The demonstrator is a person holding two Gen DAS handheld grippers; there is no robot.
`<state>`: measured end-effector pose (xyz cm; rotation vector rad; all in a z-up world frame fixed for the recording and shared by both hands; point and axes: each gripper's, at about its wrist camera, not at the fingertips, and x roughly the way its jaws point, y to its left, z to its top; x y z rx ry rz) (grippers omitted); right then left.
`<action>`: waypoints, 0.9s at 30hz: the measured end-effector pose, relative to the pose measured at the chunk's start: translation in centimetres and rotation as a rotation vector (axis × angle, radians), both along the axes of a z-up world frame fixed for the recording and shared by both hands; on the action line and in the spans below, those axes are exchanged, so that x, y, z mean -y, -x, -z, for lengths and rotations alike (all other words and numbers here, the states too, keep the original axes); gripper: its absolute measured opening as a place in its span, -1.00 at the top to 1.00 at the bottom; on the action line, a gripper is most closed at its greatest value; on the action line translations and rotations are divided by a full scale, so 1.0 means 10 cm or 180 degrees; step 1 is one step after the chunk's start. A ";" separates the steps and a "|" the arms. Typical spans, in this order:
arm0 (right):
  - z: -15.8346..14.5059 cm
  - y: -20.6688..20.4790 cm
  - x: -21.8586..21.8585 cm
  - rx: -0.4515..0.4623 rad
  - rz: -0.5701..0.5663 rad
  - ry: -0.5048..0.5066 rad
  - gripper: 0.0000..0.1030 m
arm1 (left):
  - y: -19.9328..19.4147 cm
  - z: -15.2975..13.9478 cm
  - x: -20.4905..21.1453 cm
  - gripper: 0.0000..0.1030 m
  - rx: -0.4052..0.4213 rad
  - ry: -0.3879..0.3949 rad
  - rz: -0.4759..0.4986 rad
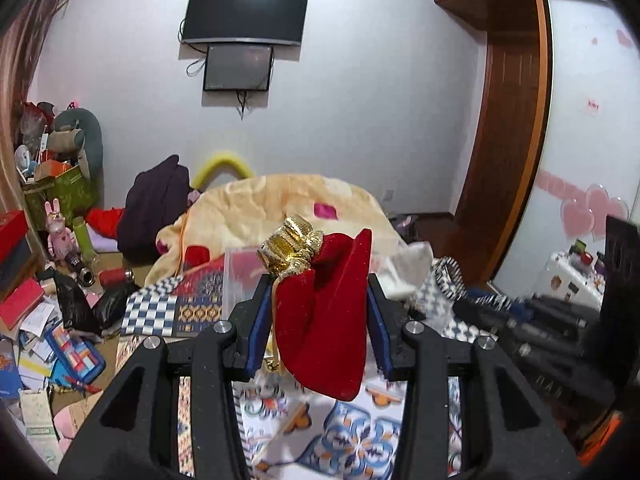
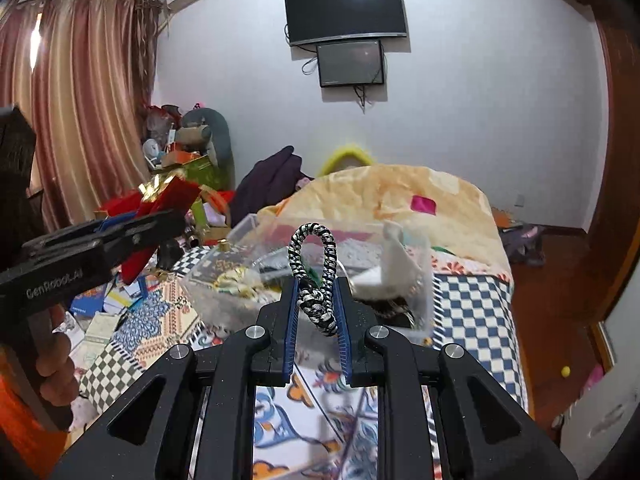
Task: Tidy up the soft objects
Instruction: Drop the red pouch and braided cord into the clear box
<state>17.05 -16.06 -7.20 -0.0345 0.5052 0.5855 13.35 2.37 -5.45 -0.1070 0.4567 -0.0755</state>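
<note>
now red pouch [image 1: 324, 320] inside left hand-held gripper [image 1: 320, 304]

A television [image 2: 346, 10] hangs above a smaller screen [image 2: 351, 63] near curtains [image 2: 80, 100].

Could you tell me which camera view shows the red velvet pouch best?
The left wrist view: the red velvet pouch fills the centre, gold-trimmed neck up, gripped by the left gripper. The right wrist view shows it only partly, blurred, at its left edge.
</note>
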 end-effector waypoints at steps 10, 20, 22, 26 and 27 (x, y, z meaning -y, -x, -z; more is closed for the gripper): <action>0.10 -0.34 -0.23 -0.0015 0.0036 0.0118 0.69 | -0.42 0.06 0.00 0.17 -0.0100 0.0005 -0.0100; 0.28 -0.66 -0.35 -0.0228 0.0099 0.0227 0.69 | -0.85 0.51 -0.02 0.17 -0.0535 -0.0082 -0.0175; 0.33 -0.69 -0.38 -0.0271 0.0089 0.0277 0.69 | -0.90 0.60 -0.03 0.17 -0.0628 -0.0089 -0.0165; 0.43 -0.71 -0.41 -0.0356 0.0077 0.0367 0.49 | -0.95 0.71 -0.05 -0.24 -0.0719 -0.0102 -0.0176; 0.44 -0.71 -0.41 -0.0373 0.0072 0.0379 0.46 | -0.95 0.72 -0.06 -0.26 -0.0715 -0.0106 -0.0206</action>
